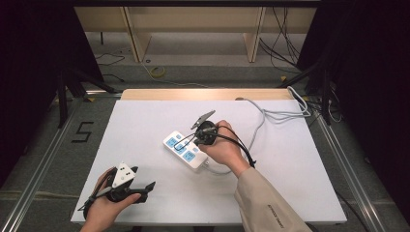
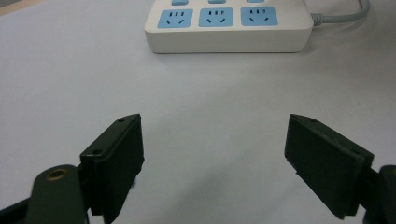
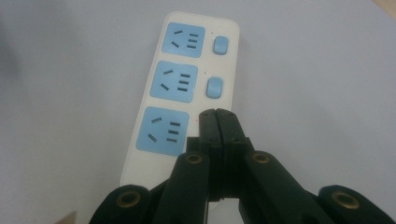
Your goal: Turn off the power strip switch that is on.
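Power strip [image 1: 185,151] lay mid-bench [image 1: 145,193] on the white surface, angled, grey cable [image 1: 261,118] running off to the far right edge. Right gripper [image 3: 217,114] was pressed together, nothing between the jaws, tips down over the strip's switch side, right where the third switch would sit, beside the nearest blue socket [image 3: 163,131]. Left gripper [image 2: 212,154] was spread wide, empty, parked near the front-left bench corner, aimed at the strip, well apart from it.
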The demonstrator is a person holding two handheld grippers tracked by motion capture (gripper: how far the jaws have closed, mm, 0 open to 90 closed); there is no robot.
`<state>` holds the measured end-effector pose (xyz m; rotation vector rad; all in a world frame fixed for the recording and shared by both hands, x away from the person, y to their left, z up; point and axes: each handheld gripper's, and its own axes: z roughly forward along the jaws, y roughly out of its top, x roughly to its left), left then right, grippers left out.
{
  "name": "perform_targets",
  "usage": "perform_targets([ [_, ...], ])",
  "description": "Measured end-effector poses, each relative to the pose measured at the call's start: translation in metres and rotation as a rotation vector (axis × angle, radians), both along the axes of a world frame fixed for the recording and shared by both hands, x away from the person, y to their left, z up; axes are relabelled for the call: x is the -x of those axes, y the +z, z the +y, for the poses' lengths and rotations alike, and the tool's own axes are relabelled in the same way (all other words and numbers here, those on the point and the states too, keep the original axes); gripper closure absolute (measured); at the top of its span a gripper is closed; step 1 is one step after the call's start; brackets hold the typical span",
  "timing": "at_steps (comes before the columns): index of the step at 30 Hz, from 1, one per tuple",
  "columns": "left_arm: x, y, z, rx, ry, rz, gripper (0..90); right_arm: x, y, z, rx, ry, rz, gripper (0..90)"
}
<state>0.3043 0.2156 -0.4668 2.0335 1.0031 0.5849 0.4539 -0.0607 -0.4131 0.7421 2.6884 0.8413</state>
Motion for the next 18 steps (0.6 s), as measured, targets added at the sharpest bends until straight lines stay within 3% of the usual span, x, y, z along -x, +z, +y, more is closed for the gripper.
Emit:
perform_targets([
  [18,0.0,0.0,0.0,-0.001,-0.001,0.001,19.6,-0.008,-0.015,0.014,0.037,0.005,0.029,90.0],
])
